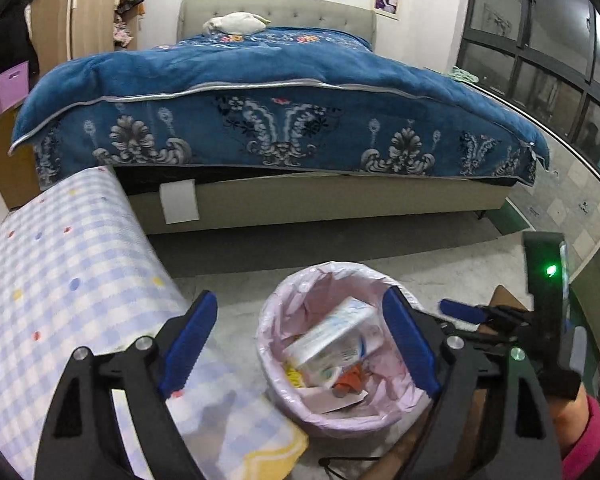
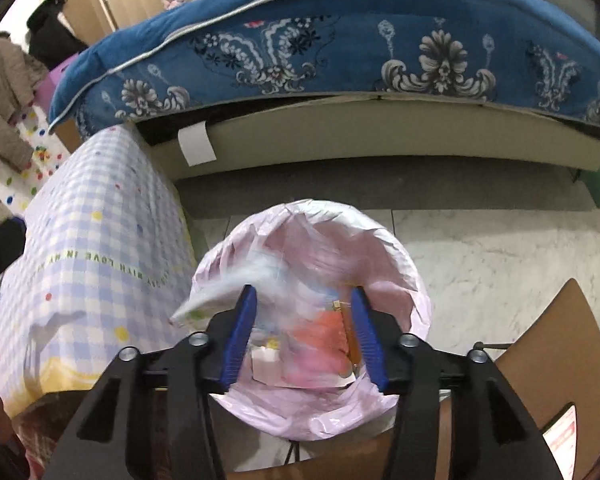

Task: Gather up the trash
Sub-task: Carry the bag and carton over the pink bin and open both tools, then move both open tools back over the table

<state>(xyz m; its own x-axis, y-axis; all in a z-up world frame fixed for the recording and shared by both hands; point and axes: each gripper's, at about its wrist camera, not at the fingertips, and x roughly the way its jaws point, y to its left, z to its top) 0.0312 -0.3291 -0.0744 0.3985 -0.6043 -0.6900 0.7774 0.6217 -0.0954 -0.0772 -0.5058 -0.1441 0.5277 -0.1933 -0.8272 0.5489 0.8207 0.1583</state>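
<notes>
A small bin lined with a pink bag (image 1: pixel 288 404) stands on the floor; it also shows in the right wrist view (image 2: pixel 412 280). Inside lie a white carton (image 1: pixel 332 332) and orange and white scraps (image 1: pixel 350 380). My left gripper (image 1: pixel 298 344) is open and empty, held above the bin's left side. My right gripper (image 2: pixel 304 336) is open right over the bin. A blurred whitish plastic wrapper (image 2: pixel 228 284) is between and just beyond its fingers, over the bin's mouth. The right gripper also shows in the left wrist view (image 1: pixel 464 312), at the bin's right.
A table with a blue checked cloth (image 1: pixel 60 272) stands left of the bin. A bed with a blue floral blanket (image 1: pixel 260 92) fills the back. Marble floor (image 2: pixel 492 252) lies to the right. A brown board (image 2: pixel 556 360) sits at the lower right.
</notes>
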